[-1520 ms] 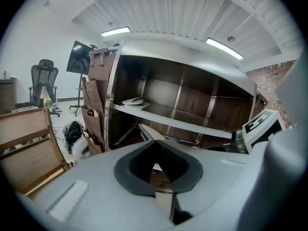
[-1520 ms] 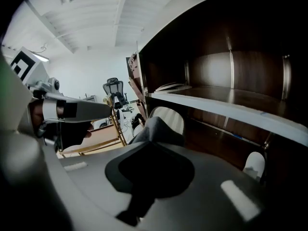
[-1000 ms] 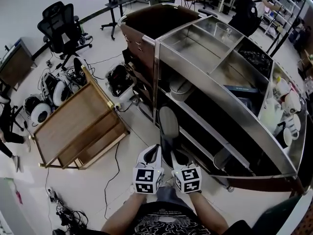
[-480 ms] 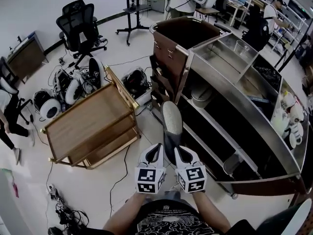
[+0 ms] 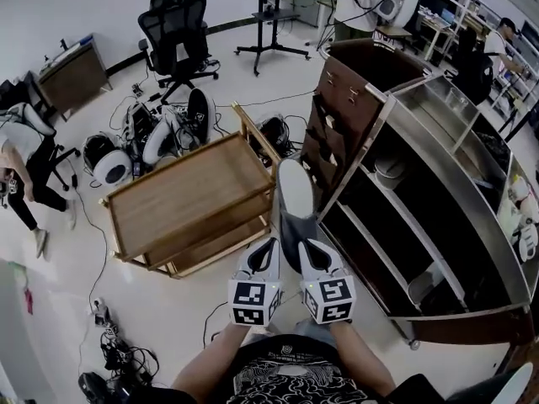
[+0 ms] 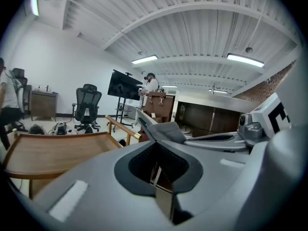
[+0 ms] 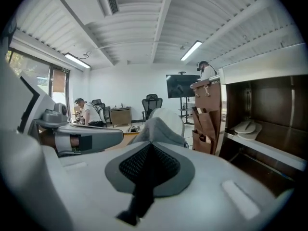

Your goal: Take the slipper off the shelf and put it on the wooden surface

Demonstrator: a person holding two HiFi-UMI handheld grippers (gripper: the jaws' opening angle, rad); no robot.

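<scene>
Both tools are squeezed shut on the grey slipper (image 5: pixel 295 200). The left gripper (image 5: pixel 269 249) and the right gripper (image 5: pixel 306 251) pinch its near end. From above, it hangs in the air between the wooden table (image 5: pixel 181 196) and the metal shelf (image 5: pixel 459 204). Only the right gripper view shows a pale dish (image 7: pixel 246 126) inside the shelf.

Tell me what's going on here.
A person holds a grey slipper between two handheld grippers. The left gripper and the right gripper are each shut on its near end. The slipper is off the metal shelf unit, in the air beside the wooden cart, and not yet set on its top.
</scene>
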